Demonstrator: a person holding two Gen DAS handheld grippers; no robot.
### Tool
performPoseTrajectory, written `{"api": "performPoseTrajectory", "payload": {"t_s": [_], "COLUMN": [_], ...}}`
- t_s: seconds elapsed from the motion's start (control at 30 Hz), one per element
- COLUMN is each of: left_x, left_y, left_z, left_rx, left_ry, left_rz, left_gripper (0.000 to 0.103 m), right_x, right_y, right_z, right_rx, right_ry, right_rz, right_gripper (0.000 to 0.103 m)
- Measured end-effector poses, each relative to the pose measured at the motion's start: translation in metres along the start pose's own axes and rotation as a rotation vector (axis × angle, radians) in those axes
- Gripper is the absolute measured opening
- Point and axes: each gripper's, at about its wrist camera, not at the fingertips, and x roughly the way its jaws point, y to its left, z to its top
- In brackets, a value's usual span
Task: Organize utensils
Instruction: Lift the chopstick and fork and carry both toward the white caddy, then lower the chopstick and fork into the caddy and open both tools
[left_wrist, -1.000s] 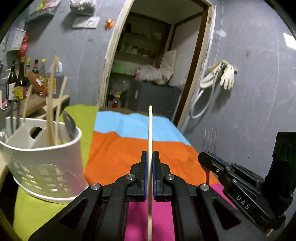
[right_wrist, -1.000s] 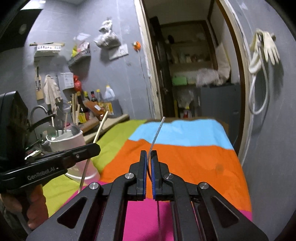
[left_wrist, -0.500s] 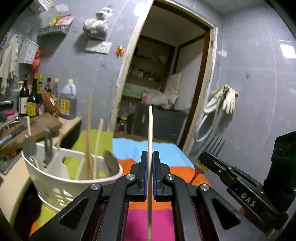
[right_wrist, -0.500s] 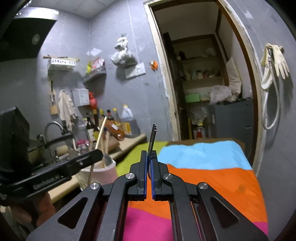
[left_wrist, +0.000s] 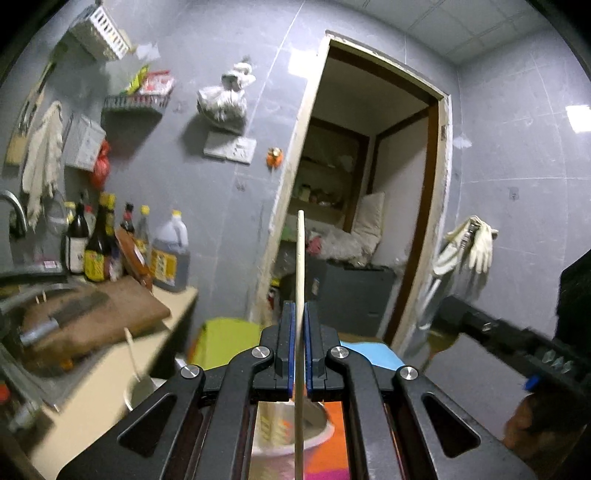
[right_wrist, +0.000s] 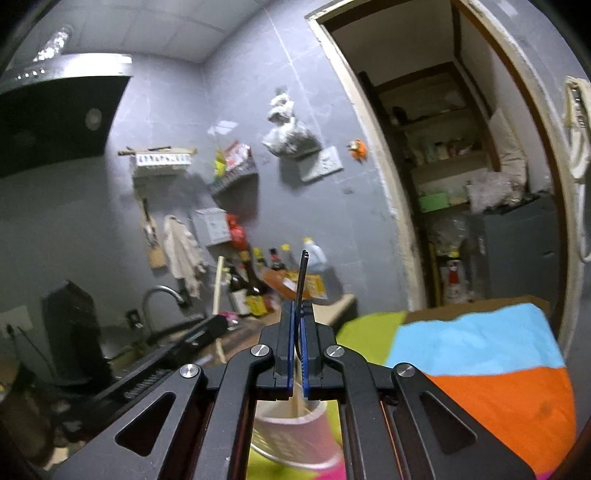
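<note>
My left gripper (left_wrist: 300, 332) is shut on a pale wooden chopstick (left_wrist: 300, 266) that stands upright, its lower end hanging over the white utensil holder (left_wrist: 317, 439) right below. My right gripper (right_wrist: 297, 332) is shut on a metal fork (right_wrist: 302, 273), tines up, seen edge-on, above the same white holder (right_wrist: 295, 435). The right gripper shows at the right of the left wrist view (left_wrist: 517, 350). The left gripper (right_wrist: 177, 343) with its chopstick (right_wrist: 218, 295) shows at the left of the right wrist view. Most of the holder is hidden behind the gripper bodies.
A striped cloth (right_wrist: 480, 369) in green, blue, orange and pink covers the table. At the left is a counter with a cutting board and knife (left_wrist: 85, 314), several bottles (left_wrist: 110, 247) and a sink tap (right_wrist: 162, 299). An open doorway (left_wrist: 369, 221) lies behind.
Both grippers have tilted up and moved over the white holder, which slid from the left to right beneath them. The chopstick and fork stay gripped.
</note>
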Motion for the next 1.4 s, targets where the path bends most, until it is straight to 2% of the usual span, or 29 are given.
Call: {"api": "performPoseTrajectory", "payload": {"t_s": [0.17,0.33,0.4,0.73,1.2,1.3,1.37,1.4], "left_x": [0.007,0.016,0.023,0.045,0.046,0.045,0.041,0.039], "left_y": [0.034,0.065,0.073,0.092,0.091,0.091,0.091,0.09], "left_z": [0.014,0.013,0.012,-0.012,-0.038,-0.039,-0.04,-0.04], "left_rx": [-0.01,-0.044,-0.036,-0.065,-0.105,-0.111,-0.125,-0.131], "left_ry": [-0.036,-0.048,-0.045,-0.05,0.021,0.052,0.055,0.053], "left_rz": [0.063,0.115,0.141,0.172,0.171,0.173,0.164,0.164], "left_gripper": [0.002,0.002,0.002,0.002,0.003,0.015,0.03,0.03], "right_x": [0.018,0.043,0.054,0.091,0.087,0.082,0.078,0.076], "right_y": [0.019,0.029,0.03,0.019,-0.002,-0.008,-0.012,-0.013], "right_z": [0.017,0.02,0.019,-0.008,-0.031,-0.032,-0.033,-0.033], "right_rx": [0.014,0.042,0.044,0.076,0.089,0.091,0.099,0.098], "right_ry": [-0.015,-0.005,0.006,0.072,0.131,0.137,0.141,0.142], "right_rz": [0.082,0.124,0.123,0.101,0.063,0.037,0.026,0.017], "right_gripper": [0.001,0.001,0.001,0.001,0.002,0.004,0.006,0.007]}}
